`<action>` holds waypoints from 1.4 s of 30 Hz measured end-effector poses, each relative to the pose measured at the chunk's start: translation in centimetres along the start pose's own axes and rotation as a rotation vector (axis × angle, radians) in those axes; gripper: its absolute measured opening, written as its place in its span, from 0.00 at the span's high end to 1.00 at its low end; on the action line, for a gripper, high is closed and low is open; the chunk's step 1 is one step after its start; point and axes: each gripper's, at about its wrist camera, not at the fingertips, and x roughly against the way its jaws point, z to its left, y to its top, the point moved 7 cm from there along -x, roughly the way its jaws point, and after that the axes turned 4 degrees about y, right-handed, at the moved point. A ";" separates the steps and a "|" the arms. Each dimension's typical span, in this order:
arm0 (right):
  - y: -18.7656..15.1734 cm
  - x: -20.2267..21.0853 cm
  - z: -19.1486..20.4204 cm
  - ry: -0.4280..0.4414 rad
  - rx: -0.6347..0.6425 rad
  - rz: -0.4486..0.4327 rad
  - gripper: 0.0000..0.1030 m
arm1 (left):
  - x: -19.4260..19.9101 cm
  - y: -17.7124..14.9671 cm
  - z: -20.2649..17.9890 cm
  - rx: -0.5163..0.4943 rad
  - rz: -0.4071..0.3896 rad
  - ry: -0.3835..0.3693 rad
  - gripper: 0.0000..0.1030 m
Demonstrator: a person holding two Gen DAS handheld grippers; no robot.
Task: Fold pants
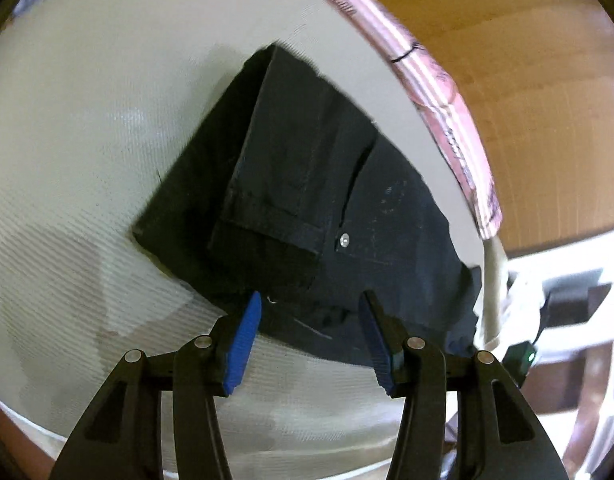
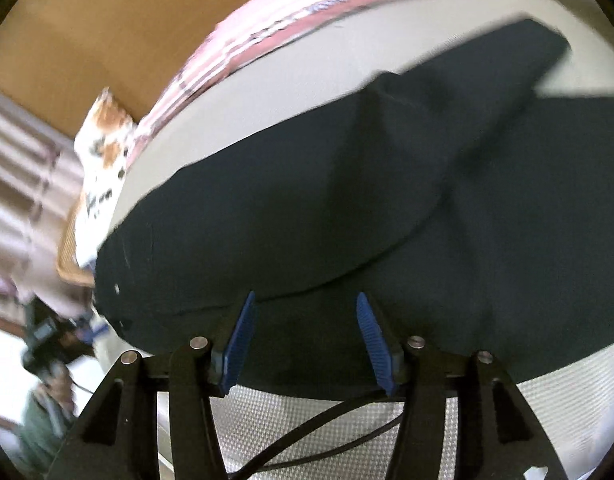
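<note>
The black pants lie folded on the cream bed cover, with a metal rivet near their waist end. My left gripper hangs open just over the near edge of the pants, and nothing is pinched between its blue pads. In the right wrist view the pants fill most of the picture, one layer folded over another with a raised crease. My right gripper is open above the near part of the cloth, its pads apart and free.
A pink striped blanket runs along the far edge of the bed, with brown wood beyond. A patterned pillow lies at the left. A black cable crosses below the right gripper. A person in green sits low left.
</note>
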 end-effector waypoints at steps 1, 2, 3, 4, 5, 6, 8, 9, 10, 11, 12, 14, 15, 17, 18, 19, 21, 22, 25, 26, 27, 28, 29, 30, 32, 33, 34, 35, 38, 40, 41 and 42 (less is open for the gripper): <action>0.2 -0.1 -0.4 0.019 -0.035 -0.008 0.51 | -0.3 0.1 0.0 0.024 -0.003 -0.003 0.50; 0.3 -0.3 -0.9 0.042 -0.075 -0.016 0.51 | -0.6 0.2 0.0 0.040 -0.010 -0.010 0.50; 0.5 -0.6 -1.5 0.062 -0.117 -0.025 0.51 | -0.7 0.4 -0.1 0.053 -0.020 -0.020 0.50; 0.7 -0.8 -1.9 0.069 -0.146 -0.032 0.51 | -0.9 0.6 -0.2 0.065 -0.033 -0.022 0.50; 0.9 -1.0 -2.4 0.080 -0.175 -0.041 0.51 | -0.9 1.0 0.0 0.084 -0.045 -0.025 0.50; 1.1 -1.1 -2.5 0.100 -0.197 -0.053 0.51 | -1.1 1.1 0.0 0.092 -0.050 -0.027 0.50; 1.4 -1.2 -2.7 0.108 -0.208 -0.073 0.53 | -1.6 1.5 0.1 0.117 -0.062 -0.023 0.50; 1.7 -1.3 -2.8 0.108 -0.211 -0.087 0.55 | -1.7 1.7 0.1 0.123 -0.070 -0.024 0.50; 2.0 -1.3 -3.0 0.108 -0.215 -0.096 0.58 | -1.8 1.8 0.2 0.129 -0.079 -0.021 0.50; 2.4 -1.5 -3.1 0.105 -0.222 -0.109 0.61 | -2.0 2.0 0.0 0.132 -0.080 -0.019 0.50; 2.7 -1.5 -3.3 0.108 -0.232 -0.116 0.62 | -2.1 2.3 0.0 0.142 -0.086 -0.017 0.50; 3.3 -1.3 -3.9 0.131 -0.265 -0.137 0.62 | -2.2 2.9 -0.3 0.148 -0.105 -0.018 0.55; 3.6 -1.2 -4.4 0.142 -0.283 -0.152 0.62 | -2.0 3.0 -0.2 0.141 -0.115 -0.009 0.61; 4.2 -1.2 -5.0 0.152 -0.308 -0.174 0.62 | -2.0 3.3 -0.2 0.124 -0.128 0.007 0.64; 4.5 -1.2 -5.3 0.162 -0.323 -0.182 0.62 | -2.0 3.4 -0.1 0.126 -0.126 0.008 0.67; 4.6 -1.2 -5.5 0.169 -0.336 -0.186 0.64 | -2.1 3.4 0.0 0.131 -0.123 0.013 0.69; 4.9 -1.1 -5.6 0.183 -0.351 -0.191 0.69 | -2.2 3.5 0.0 0.122 -0.121 0.024 0.71; 4.9 -0.9 -5.6 0.187 -0.345 -0.195 0.78 | -2.2 3.5 -0.1 0.108 -0.123 0.032 0.72; 5.0 -0.2 -4.8 0.165 -0.301 -0.204 0.88 | -2.0 3.5 -0.6 0.038 -0.119 0.084 0.76; 5.0 0.2 -4.2 0.152 -0.283 -0.208 0.91 | -1.8 3.5 -0.8 0.021 -0.119 0.094 0.76; 4.9 0.6 -4.0 0.136 -0.270 -0.207 0.91 | -1.8 3.5 -1.1 0.005 -0.117 0.104 0.77; 4.8 1.0 -3.6 0.115 -0.251 -0.208 0.91 | -1.6 3.6 -1.2 -0.014 -0.109 0.114 0.77; 4.5 1.8 -3.6 0.109 -0.241 -0.212 0.91 | -1.4 3.5 -1.1 -0.032 -0.104 0.123 0.77; 4.1 2.6 -3.4 0.101 -0.229 -0.216 0.91 | -1.2 3.5 -1.2 -0.058 -0.097 0.138 0.78; 3.2 3.6 -2.6 0.071 -0.197 -0.215 0.92 | -1.1 3.4 -1.2 -0.114 -0.077 0.170 0.78; 2.7 3.8 -2.3 0.060 -0.183 -0.210 0.92 | -1.1 3.4 -1.2 -0.141 -0.070 0.188 0.78; 2.2 4.1 -2.2 0.049 -0.172 -0.203 0.92 | -1.0 3.3 -1.1 -0.177 -0.061 0.213 0.78; 1.6 4.2 -1.9 0.033 -0.160 -0.192 0.92 | -1.0 3.2 -1.1 -0.200 -0.057 0.231 0.78; -0.4 4.1 -1.9 -0.006 -0.148 -0.155 0.92 | -1.5 3.1 -1.4 -0.293 -0.049 0.297 0.79; -1.4 3.6 -2.1 -0.030 -0.148 -0.127 0.92 | -1.8 3.0 -1.6 -0.373 -0.060 0.351 0.79; -1.7 3.2 -2.4 -0.043 -0.154 -0.115 0.92 | -2.0 2.8 -1.6 -0.396 -0.065 0.372 0.79; -2.0 2.7 -2.7 -0.055 -0.164 -0.099 0.92 | -2.2 2.8 -1.6 -0.407 -0.066 0.388 0.79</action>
